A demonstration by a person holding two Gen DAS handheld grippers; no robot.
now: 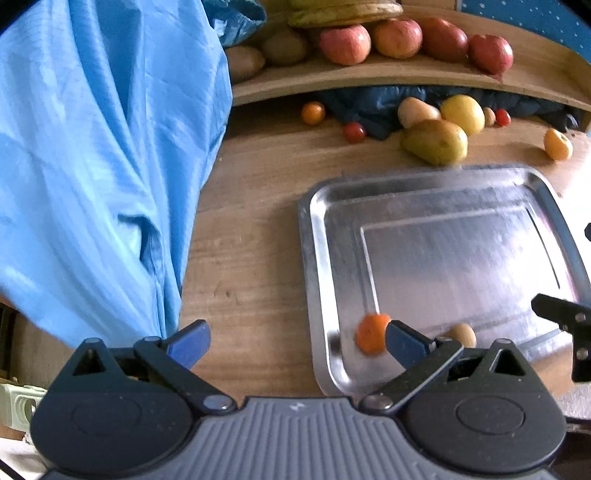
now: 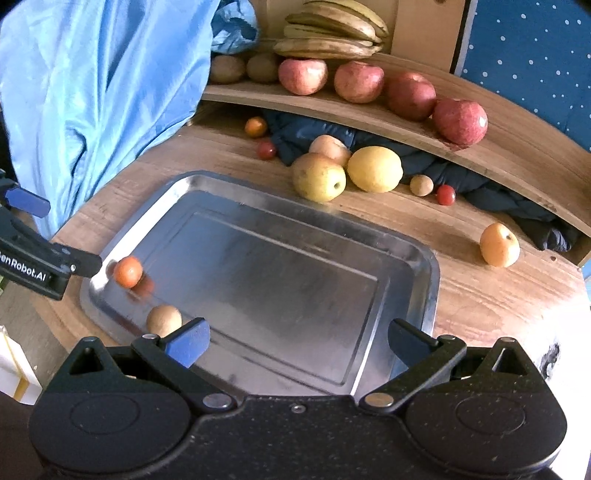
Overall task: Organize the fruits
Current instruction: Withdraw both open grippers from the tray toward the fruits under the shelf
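Note:
A steel tray (image 1: 424, 192) (image 2: 413, 254) lies on the wooden table. In it are a small orange fruit (image 1: 371, 332) (image 2: 127, 271) and a small tan round fruit (image 1: 462, 334) (image 2: 164, 319), both near its left corner. My left gripper (image 1: 297, 345) is open and empty, its right finger just beside the orange fruit. My right gripper (image 2: 299, 341) is open and empty above the tray's near edge. Beyond the tray lie a pear (image 1: 436, 141) (image 2: 319, 176), a lemon (image 2: 375, 169), cherry tomatoes (image 2: 446, 194) and a small orange (image 2: 499, 244).
A raised wooden shelf (image 2: 498, 155) at the back holds red apples (image 2: 460, 121), kiwis (image 2: 227, 68) and bananas (image 2: 328, 33). A blue cloth (image 1: 92, 166) (image 2: 92, 92) hangs at the left. Dark blue fabric (image 2: 306, 133) lies under the shelf.

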